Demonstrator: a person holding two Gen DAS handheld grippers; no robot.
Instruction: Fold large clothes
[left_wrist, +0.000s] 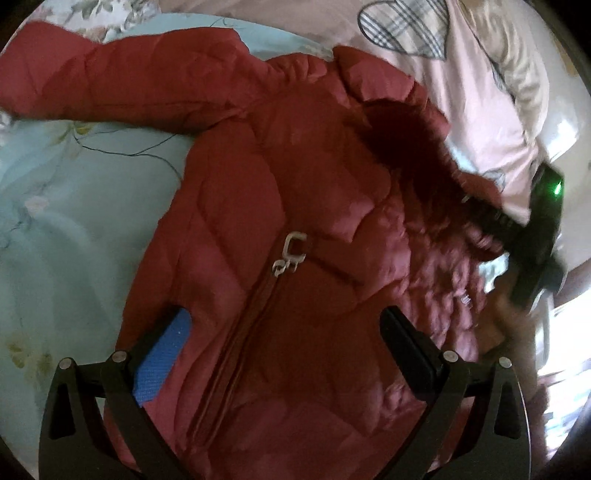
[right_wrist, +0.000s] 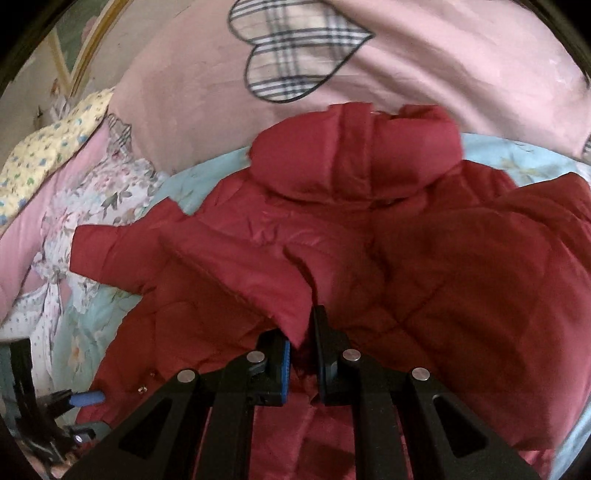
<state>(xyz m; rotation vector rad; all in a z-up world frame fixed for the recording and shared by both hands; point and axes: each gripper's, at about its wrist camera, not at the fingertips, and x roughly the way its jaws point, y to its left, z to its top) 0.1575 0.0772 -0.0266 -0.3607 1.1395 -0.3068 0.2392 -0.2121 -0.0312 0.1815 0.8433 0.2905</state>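
A red puffer jacket (left_wrist: 295, 177) lies front up on a light blue floral sheet (left_wrist: 74, 221), zipper pull (left_wrist: 291, 254) at mid-chest and one sleeve (left_wrist: 110, 74) stretched to the upper left. My left gripper (left_wrist: 288, 332) hovers open above the jacket's lower front, with nothing between its fingers. Blurred at the right edge is my right gripper (left_wrist: 535, 236). In the right wrist view my right gripper (right_wrist: 303, 339) is shut on the cuff of a sleeve (right_wrist: 240, 269), held over the jacket's body (right_wrist: 461, 277). The hood (right_wrist: 354, 162) lies beyond. The left gripper's blue-padded finger (right_wrist: 86, 398) shows at lower left.
A pink quilt with a plaid heart (right_wrist: 295, 55) is bunched behind the jacket's hood. A yellow flowered cloth (right_wrist: 48, 147) and a floral patterned cloth (right_wrist: 110, 184) lie at the left. Bright light falls in at the right edge (left_wrist: 569, 314) of the left wrist view.
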